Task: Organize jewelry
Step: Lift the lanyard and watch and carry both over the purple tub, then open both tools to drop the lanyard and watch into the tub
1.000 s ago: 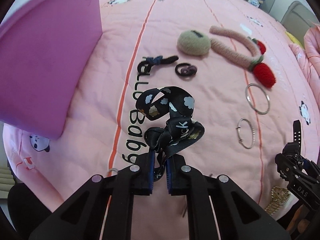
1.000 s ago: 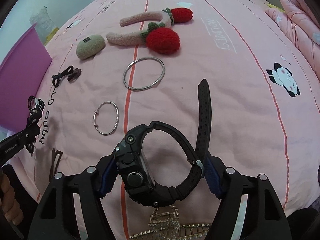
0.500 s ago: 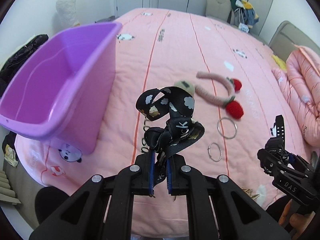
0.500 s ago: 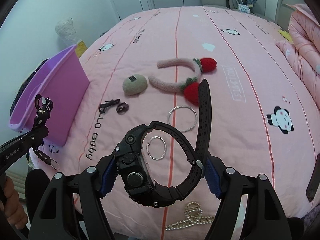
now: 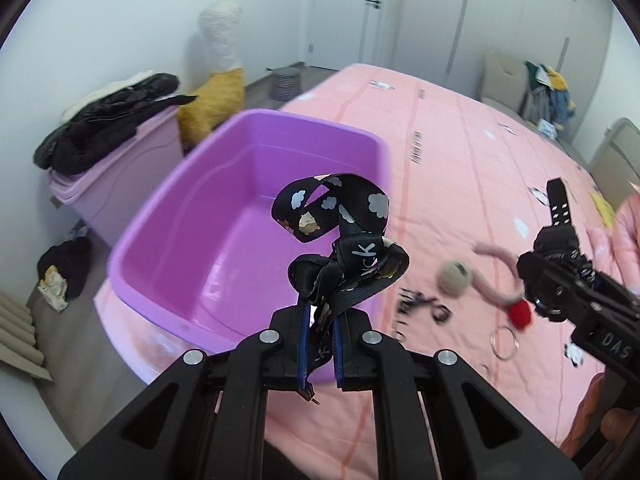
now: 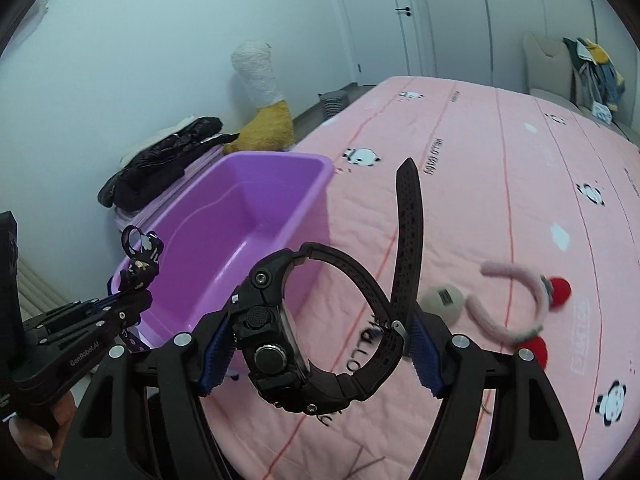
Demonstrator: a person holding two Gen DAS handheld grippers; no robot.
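My left gripper (image 5: 319,334) is shut on a black ribbon lanyard with cloud prints (image 5: 340,236), held up in front of the purple plastic bin (image 5: 240,220). My right gripper (image 6: 316,344) is shut on a black sports watch (image 6: 280,336), its strap sticking up, held above the bed beside the bin (image 6: 224,224). Each gripper shows in the other's view: the right one with the watch (image 5: 560,276), the left one with the lanyard (image 6: 138,264). The bin looks empty.
On the pink quilt (image 5: 460,152) lie a pink headband with red strawberries (image 6: 520,304), a beige round pad (image 6: 442,298), dark hair ties (image 5: 424,304) and silver bangles (image 5: 504,342). A lilac box with black clothes (image 5: 108,132) stands beside the bed.
Both grippers have risen and swung left from over the quilt toward the purple bin. The bin's inside now shows. Both still hold their items.
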